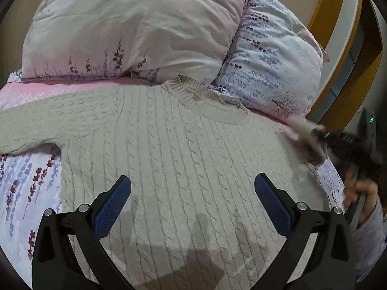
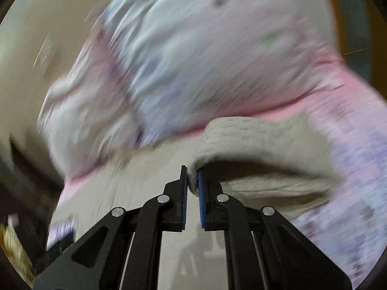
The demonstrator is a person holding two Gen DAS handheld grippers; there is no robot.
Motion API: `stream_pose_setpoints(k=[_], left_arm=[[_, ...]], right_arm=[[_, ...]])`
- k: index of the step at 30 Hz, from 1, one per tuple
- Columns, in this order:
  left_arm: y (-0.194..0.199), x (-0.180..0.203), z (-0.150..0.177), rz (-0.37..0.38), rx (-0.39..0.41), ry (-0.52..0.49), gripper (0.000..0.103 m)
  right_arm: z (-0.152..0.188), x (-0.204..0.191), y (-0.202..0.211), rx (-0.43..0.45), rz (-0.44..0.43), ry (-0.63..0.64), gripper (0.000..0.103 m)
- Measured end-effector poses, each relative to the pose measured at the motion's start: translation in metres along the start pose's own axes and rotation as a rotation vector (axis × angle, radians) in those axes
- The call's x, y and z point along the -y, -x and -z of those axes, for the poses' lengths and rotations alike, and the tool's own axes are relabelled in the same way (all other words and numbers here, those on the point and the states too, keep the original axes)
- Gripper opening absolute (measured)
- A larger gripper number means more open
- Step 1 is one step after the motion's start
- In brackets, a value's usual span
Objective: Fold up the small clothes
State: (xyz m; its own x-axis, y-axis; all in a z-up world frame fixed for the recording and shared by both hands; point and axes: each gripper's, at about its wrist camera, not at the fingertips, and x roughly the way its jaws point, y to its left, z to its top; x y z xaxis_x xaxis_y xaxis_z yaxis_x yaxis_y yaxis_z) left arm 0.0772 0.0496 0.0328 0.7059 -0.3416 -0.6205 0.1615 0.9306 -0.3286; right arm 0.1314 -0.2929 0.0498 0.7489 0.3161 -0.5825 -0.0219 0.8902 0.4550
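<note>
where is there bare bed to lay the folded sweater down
Bare sheet shows below the sweater's outstretched sleeve, and a pink strip runs between that sleeve and the pillows. The right edge is crowded: the right gripper grips the other sleeve there.

Two pillows lie side by side at the head of the bed — a pale pink pillow [image 1: 135,26] printed with lavender sprigs, and just beside it a light blue pillow [image 1: 273,65] with rows of purple flowers. Beneath them spreads a pink and white floral bedsheet [image 1: 29,181]. A wooden frame [image 1: 333,12] curves past the blue pillow — blurred elsewhere.
</note>
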Motion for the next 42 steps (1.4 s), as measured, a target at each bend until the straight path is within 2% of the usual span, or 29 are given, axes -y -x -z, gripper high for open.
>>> stream_pose_setpoints(k=[3,6,8,9,10,15,17,18,20,21,22,24,25,28,30,35,38,39,40,42], left_arm=[[0.002,-0.002,-0.002,0.008,0.008,0.004,0.102],[0.002,-0.003,-0.005,0.003,-0.010,0.003,0.102],[0.001,-0.003,-0.006,0.000,-0.027,-0.001,0.102],[0.001,-0.004,-0.009,0.004,-0.039,-0.004,0.102],[0.001,-0.004,-0.010,0.013,-0.043,-0.002,0.102],[0.000,-0.011,-0.020,0.098,-0.034,0.058,0.102],[-0.006,-0.015,-0.022,0.148,-0.055,0.102,0.102],[-0.008,-0.016,-0.023,0.165,-0.069,0.119,0.102],[-0.012,-0.018,-0.023,0.197,-0.087,0.147,0.102],[-0.013,-0.019,-0.023,0.214,-0.091,0.160,0.102],[-0.015,-0.020,-0.023,0.229,-0.093,0.172,0.102],[-0.016,-0.023,-0.024,0.262,-0.091,0.199,0.099],[-0.017,-0.024,-0.026,0.277,-0.090,0.215,0.093],[-0.025,-0.029,-0.031,0.347,-0.107,0.291,0.086],[-0.032,-0.030,-0.035,0.376,-0.119,0.327,0.085],[-0.053,-0.027,-0.040,0.438,-0.156,0.400,0.085],[-0.064,-0.029,-0.041,0.415,-0.177,0.436,0.085],[-0.068,-0.028,-0.041,0.404,-0.189,0.438,0.085],[-0.072,-0.027,-0.039,0.396,-0.202,0.436,0.085],[-0.078,-0.024,-0.038,0.375,-0.218,0.421,0.085]], right_arm=[[0.036,-0.029,-0.031,-0.140,-0.061,0.056,0.010],[0.051,-0.032,-0.044,-0.182,-0.053,0.045,0.018],[0.045,-0.020,-0.043,-0.173,-0.076,-0.035,0.030],[0.042,-0.014,-0.040,-0.158,-0.079,-0.074,0.041],[0.039,-0.008,-0.035,-0.138,-0.079,-0.102,0.047],[0.024,0.027,-0.014,-0.065,-0.042,-0.237,0.048],[0.018,0.044,-0.009,-0.032,0.020,-0.291,0.047],[0.019,0.050,-0.009,-0.023,0.043,-0.305,0.046],[0.016,0.060,-0.004,0.011,0.088,-0.337,0.036],[0.014,0.061,-0.003,0.026,0.117,-0.330,0.024],[0.014,0.062,-0.001,0.037,0.139,-0.310,0.017],[0.009,0.051,-0.001,0.062,0.162,-0.242,0.012],[0.008,0.042,-0.001,0.071,0.155,-0.209,0.010],[0.005,0.009,-0.006,0.077,0.085,-0.104,0.009],[0.006,-0.019,-0.016,0.065,0.027,-0.030,0.009],[0.027,-0.079,-0.055,-0.036,-0.072,0.138,0.010],[0.050,-0.108,-0.076,-0.157,-0.127,0.260,0.028],[0.055,-0.111,-0.076,-0.176,-0.152,0.273,0.041],[0.058,-0.112,-0.072,-0.183,-0.174,0.277,0.048],[0.056,-0.106,-0.059,-0.160,-0.179,0.256,0.051]])
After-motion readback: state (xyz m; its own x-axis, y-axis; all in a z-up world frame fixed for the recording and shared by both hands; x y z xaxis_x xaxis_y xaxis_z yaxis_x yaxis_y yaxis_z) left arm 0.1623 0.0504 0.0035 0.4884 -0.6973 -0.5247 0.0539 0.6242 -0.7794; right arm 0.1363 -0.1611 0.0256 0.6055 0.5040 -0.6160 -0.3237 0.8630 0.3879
